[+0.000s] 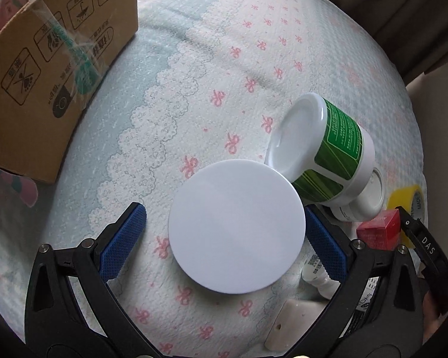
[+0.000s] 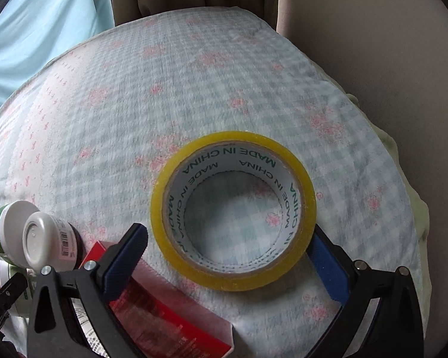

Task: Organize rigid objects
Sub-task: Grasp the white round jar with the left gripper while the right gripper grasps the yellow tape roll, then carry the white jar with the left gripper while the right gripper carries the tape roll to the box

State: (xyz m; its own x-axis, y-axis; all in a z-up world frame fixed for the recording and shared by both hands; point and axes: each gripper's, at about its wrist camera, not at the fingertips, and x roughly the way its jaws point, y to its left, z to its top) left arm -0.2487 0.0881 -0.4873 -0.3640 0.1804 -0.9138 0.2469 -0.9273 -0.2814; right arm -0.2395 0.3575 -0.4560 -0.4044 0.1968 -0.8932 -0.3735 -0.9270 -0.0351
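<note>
In the left wrist view my left gripper point(image 1: 224, 232) is open, its blue pads on either side of a round white lid point(image 1: 236, 226) lying flat on the bedspread; the right pad touches its rim, the left pad is apart. A white jar with a green label point(image 1: 328, 146) lies on its side just beyond the lid. In the right wrist view my right gripper point(image 2: 230, 247) is open around a yellow tape roll point(image 2: 233, 210) lying flat; the right pad touches its edge. A red box point(image 2: 164, 319) lies under the left finger.
A cardboard box point(image 1: 53, 68) stands at the far left. A small white-capped bottle point(image 2: 44, 238), a red box point(image 1: 379, 229), the tape point(image 1: 409, 205), a white tube point(image 1: 316, 271) and a beige block point(image 1: 295, 325) lie right of the lid. Curtains and the bed edge point(image 2: 409, 208) border the right.
</note>
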